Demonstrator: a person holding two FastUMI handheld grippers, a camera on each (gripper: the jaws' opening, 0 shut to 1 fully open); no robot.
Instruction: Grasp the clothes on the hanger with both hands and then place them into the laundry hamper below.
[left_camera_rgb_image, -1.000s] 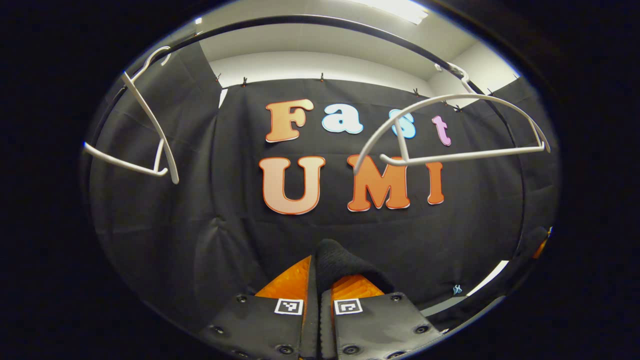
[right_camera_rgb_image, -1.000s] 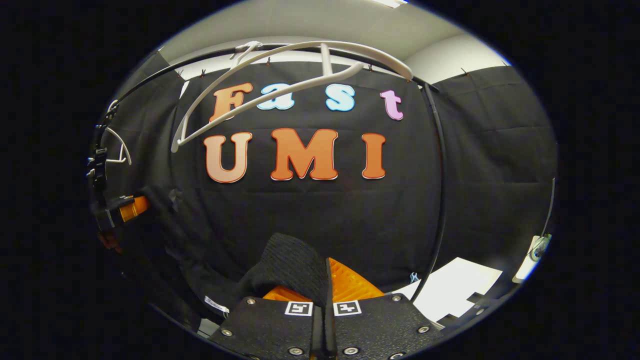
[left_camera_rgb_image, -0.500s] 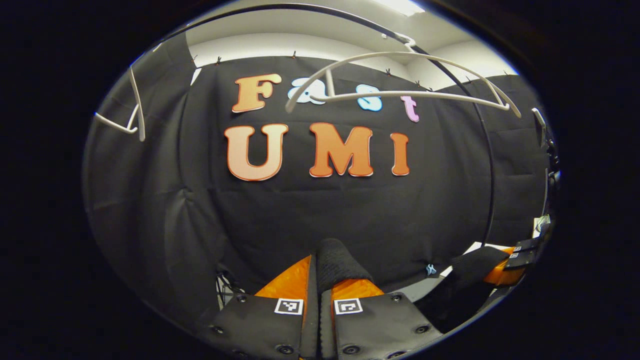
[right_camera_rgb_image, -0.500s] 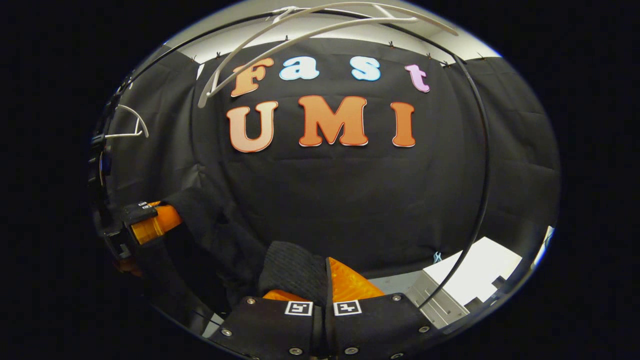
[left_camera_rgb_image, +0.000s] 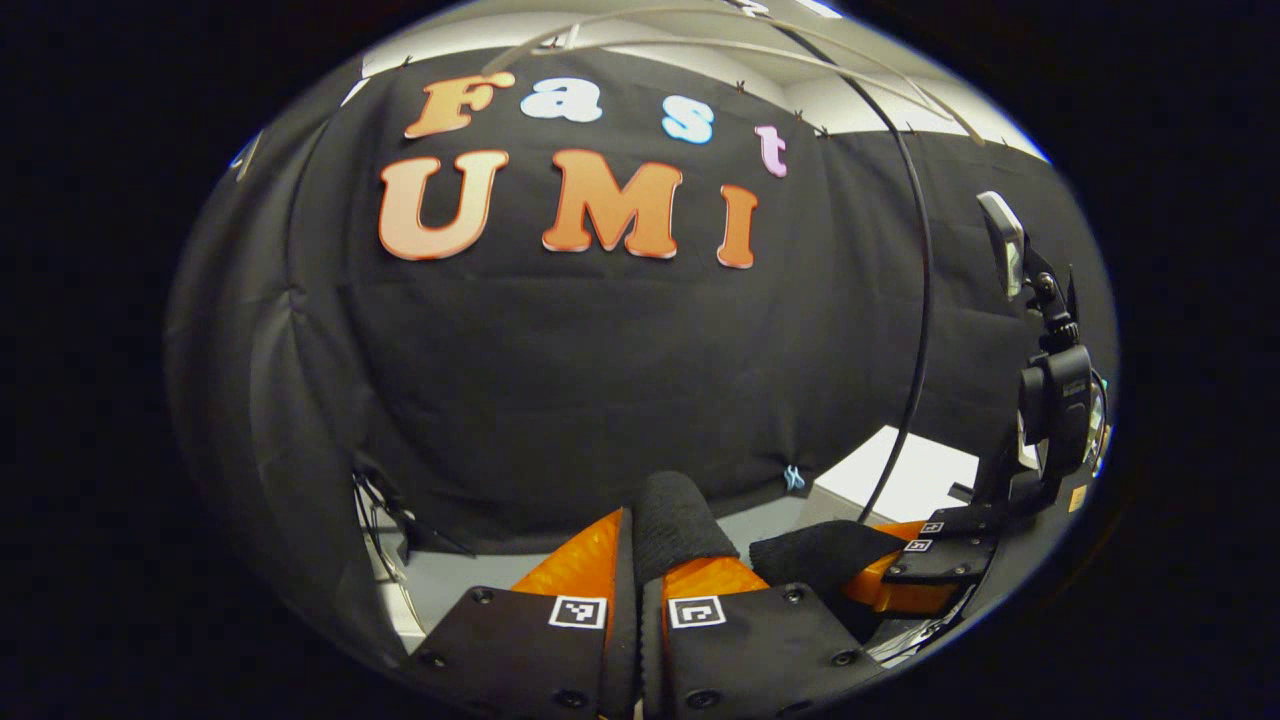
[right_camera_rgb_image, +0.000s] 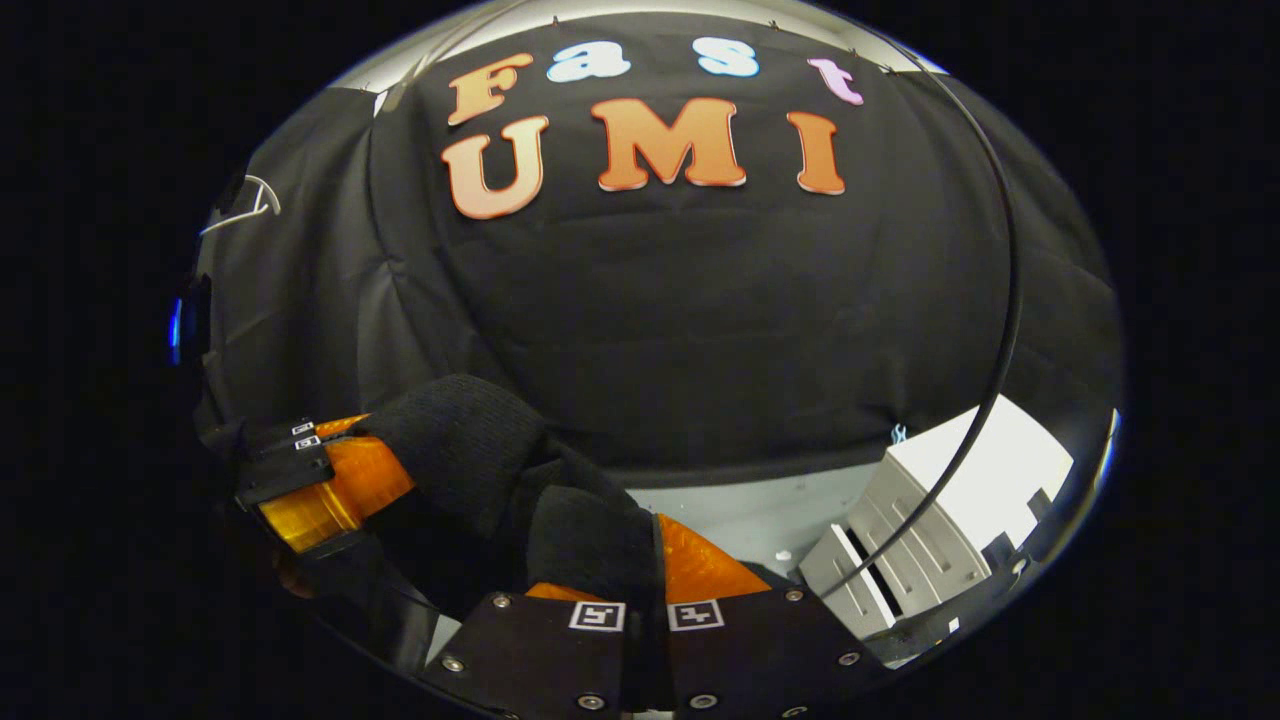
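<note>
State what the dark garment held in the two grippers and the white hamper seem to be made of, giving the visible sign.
Dark garment: probably knitted fabric, matte, with a fine ribbed weave and soft folds. White hamper: likely rigid plastic, smooth, with moulded slots in its wall.

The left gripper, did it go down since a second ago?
Yes. The left gripper has gone down: in its own view the wall's clipped top edge climbed and the white hangers slid up to the top.

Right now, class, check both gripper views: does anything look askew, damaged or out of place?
Nothing stands out. The left tool and the right tool each pinch a fold of the black knit garment, which spans between them untorn. The white hamper sits lower right, upright as far as visible.
</note>
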